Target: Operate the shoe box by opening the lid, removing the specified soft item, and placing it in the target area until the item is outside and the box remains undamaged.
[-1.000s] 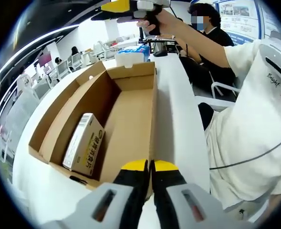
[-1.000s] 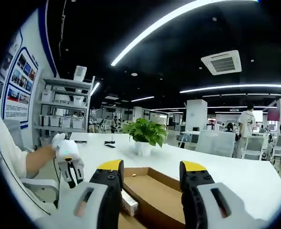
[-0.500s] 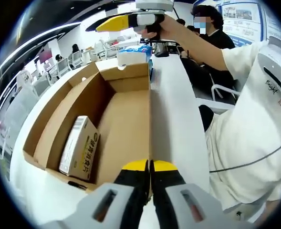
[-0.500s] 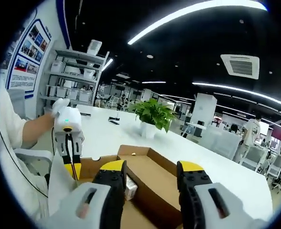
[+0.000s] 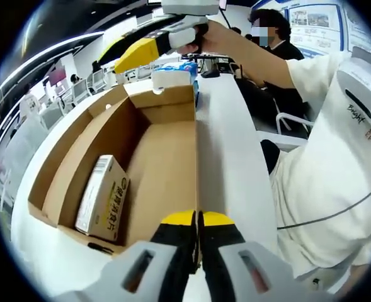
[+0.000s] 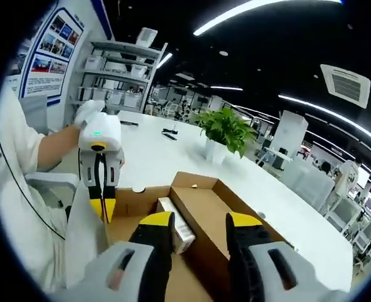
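Note:
An open cardboard shoe box [image 5: 166, 157] [image 6: 201, 195] lies on a white table. A small yellow-and-white carton [image 5: 102, 198] [image 6: 176, 220] rests inside it against one long wall. My left gripper [image 5: 198, 220] [image 6: 101, 207] is shut on the edge where the whitish opened lid [image 5: 229, 163] [image 6: 87, 233] meets the box's long wall. My right gripper [image 6: 201, 223] is open and hovers above the box, its jaws framing the carton and a box wall. In the left gripper view, the right gripper [image 5: 138, 55] hangs over the box's far end, held by a hand.
A blue-and-white pack [image 5: 172, 74] sits just beyond the box's far end. On the table stand a potted plant [image 6: 226, 129] and small dark items. Shelves [image 6: 119, 75] line the wall. A seated person [image 5: 279, 44] and office chairs are behind.
The right gripper has tipped down and come lower over the box, its jaws a little narrower. The left gripper stays shut at the same edge.

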